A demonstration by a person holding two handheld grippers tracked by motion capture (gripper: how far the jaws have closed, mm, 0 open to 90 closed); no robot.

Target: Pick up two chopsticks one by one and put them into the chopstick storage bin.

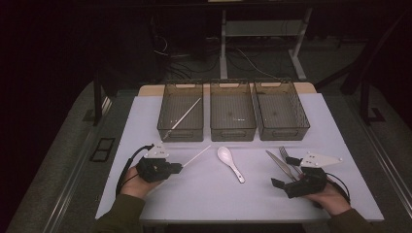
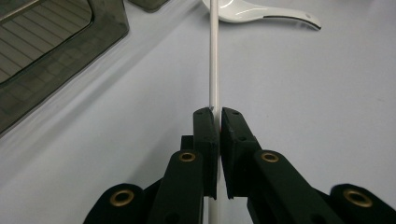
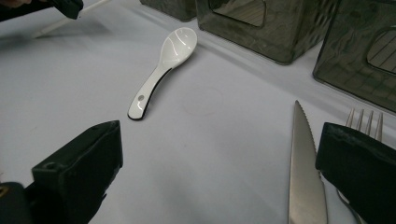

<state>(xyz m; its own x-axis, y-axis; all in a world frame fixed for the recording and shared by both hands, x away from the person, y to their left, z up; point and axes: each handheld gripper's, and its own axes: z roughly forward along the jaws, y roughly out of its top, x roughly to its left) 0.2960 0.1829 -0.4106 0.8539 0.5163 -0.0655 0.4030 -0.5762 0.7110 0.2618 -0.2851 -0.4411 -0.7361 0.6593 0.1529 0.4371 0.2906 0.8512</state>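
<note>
The tabletop point(image 1: 204, 194) is covered by a plain pale sheet, smooth and matte, with a strip of bare wood showing at its far edge behind the bins. Around it the room is dark: grey floor on both sides, black cables trailing over the floor beyond, and the white legs of another desk point(image 1: 223, 43) farther back.

At the left, the left tongs point(image 1: 180, 166) are pressed together on a white chopstick point(image 1: 197, 157); in the left gripper view the thin stick point(image 2: 214, 56) runs straight out from between the jaws, low over the sheet, toward a white ceramic soup spoon point(image 2: 261, 11). Beyond these tongs stands the left bin point(image 1: 180, 112), smoky and see-through, with a second chopstick point(image 1: 182, 118) leaning slantwise inside it. The middle bin point(image 1: 232, 111) and right bin point(image 1: 281, 110) stand just beside it in a row.

The spoon point(image 1: 230, 162) lies between the two tongs, its bowl toward the bins, handle toward the person.

At the right, the right tongs point(image 1: 285, 171) are spread wide and hold nothing. In the right gripper view a serrated table knife point(image 3: 306, 172) lies flat between the jaws, nearer the right-hand one, and a fork point(image 3: 364, 122) shows its tines just past that jaw. The spoon point(image 3: 163, 70) lies ahead of the left-hand jaw.
</note>
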